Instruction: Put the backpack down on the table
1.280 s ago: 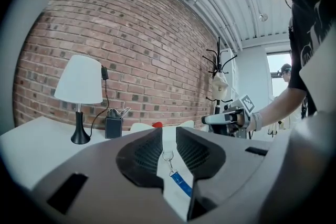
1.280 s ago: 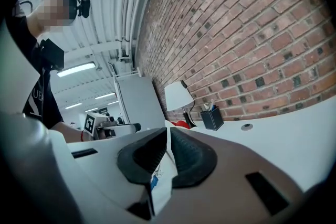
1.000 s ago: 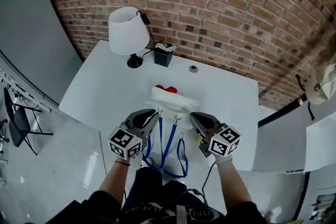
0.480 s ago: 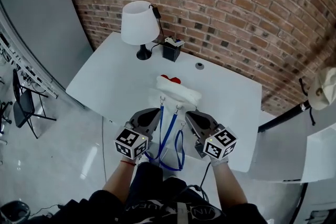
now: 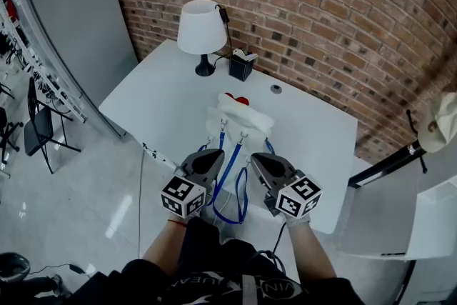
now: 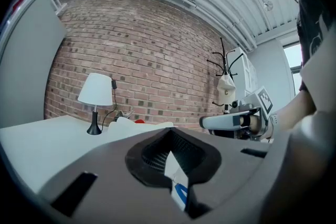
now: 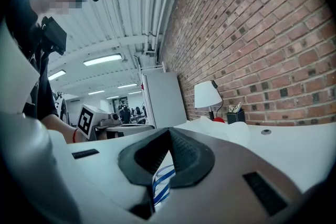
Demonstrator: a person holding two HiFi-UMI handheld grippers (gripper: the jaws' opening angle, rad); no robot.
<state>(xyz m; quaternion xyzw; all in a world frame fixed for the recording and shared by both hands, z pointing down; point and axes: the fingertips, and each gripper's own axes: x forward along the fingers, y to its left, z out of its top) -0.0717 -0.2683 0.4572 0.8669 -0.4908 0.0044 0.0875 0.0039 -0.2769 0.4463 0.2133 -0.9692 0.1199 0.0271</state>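
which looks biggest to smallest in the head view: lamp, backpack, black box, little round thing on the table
1. backpack, counting its blue straps
2. lamp, close to the backpack's white body alone
3. black box
4. round thing
Lamp and box stand farther from the camera, so real sizes are unsure.

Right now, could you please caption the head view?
Left claw and right claw grip a white, blue-strapped backpack at a white table.

a: grippers?
b: left gripper (image 5: 211, 153), right gripper (image 5: 255, 156): grey wedge shells, black ribbed pads. each has a white marker cube (image 5: 184, 196) with black squares.
a: person?
b: black top (image 5: 207, 264), red band (image 5: 170, 222) on left wrist, black cable (image 5: 280, 238) by right arm.
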